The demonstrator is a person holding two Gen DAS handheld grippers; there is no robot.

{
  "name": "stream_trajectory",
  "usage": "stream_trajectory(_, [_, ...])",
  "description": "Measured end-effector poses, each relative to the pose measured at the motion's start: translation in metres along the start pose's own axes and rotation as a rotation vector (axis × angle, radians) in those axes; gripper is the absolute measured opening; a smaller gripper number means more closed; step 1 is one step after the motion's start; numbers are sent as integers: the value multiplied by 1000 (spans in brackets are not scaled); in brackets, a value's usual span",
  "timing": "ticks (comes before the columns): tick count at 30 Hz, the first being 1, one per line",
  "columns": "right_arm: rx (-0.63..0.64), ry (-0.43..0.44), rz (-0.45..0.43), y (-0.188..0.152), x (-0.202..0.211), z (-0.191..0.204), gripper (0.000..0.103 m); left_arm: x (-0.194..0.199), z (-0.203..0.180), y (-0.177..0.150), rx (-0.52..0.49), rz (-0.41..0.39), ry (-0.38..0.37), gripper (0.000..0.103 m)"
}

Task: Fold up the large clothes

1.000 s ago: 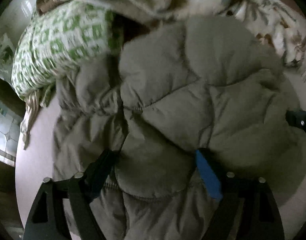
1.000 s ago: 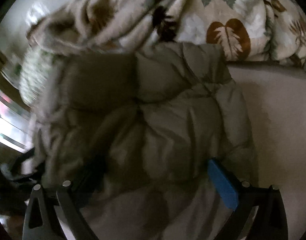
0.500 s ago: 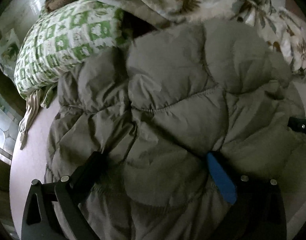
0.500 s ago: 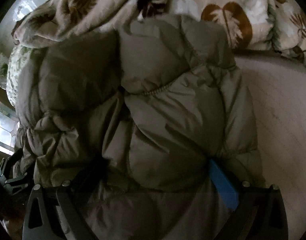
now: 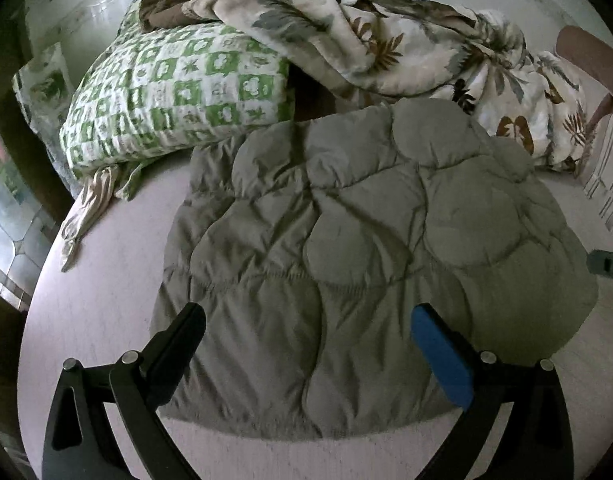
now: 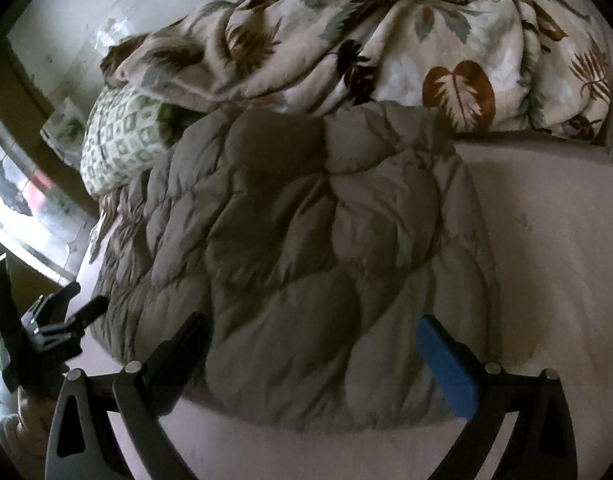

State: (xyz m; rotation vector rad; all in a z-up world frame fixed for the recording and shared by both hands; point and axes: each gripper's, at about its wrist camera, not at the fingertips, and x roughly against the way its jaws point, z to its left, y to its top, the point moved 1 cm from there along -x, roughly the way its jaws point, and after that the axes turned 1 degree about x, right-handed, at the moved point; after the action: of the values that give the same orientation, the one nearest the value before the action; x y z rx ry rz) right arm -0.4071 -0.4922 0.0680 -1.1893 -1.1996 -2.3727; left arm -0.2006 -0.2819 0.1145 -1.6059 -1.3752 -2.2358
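A grey quilted puffer jacket (image 5: pixel 366 256) lies folded in a compact bundle on the pale bed sheet (image 5: pixel 98 312); it also shows in the right wrist view (image 6: pixel 306 264). My left gripper (image 5: pixel 306 320) is open and empty, hovering above the jacket's near edge. My right gripper (image 6: pixel 310 332) is open and empty, also above the near edge. The left gripper (image 6: pixel 66 316) shows at the left edge of the right wrist view.
A green and white checked pillow (image 5: pixel 174 96) lies behind the jacket at the left. A crumpled leaf-print quilt (image 5: pixel 406 44) is piled at the back, also in the right wrist view (image 6: pixel 386 44). A window (image 5: pixel 10 216) is at the left. The sheet's right side (image 6: pixel 546 248) is bare.
Both grippers have pulled back and up from the jacket. The jacket has settled flat on the bed, and more of the sheet, pillow and quilt shows.
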Motion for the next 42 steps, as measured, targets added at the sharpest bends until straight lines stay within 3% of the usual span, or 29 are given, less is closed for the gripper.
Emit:
stream_trajectory(8, [41,-4,29,5,-22,30,103,4,-1,-11,10,15,-9,103])
stream_trajectory(16, [52,-19,54,4,-33,30,103,-7,2,-13,15,34,8,103])
stream_trajectory(24, [104,-113,131,-2,-71,19,103,-57,12,-27,23,152,35,103])
stream_trajectory(28, [165,-179,207,0,-96,24,103,-57,7,-26,-2,144,59,103])
stream_trajectory(31, [175,-197,231,13,-86,32,103,-41,11,-19,22,122,26,103])
stream_trajectory(35, [148,-106,147,54,-60,47,103,-20,15,5,62,46,-11,103])
stream_trajectory(39, [84,-59,93,103,-69,59,103,-31,9,34,53,37,24,103])
stream_trajectory(42, [17,-59,69,134,-93,63,103,-59,10,47,53,89,69,103])
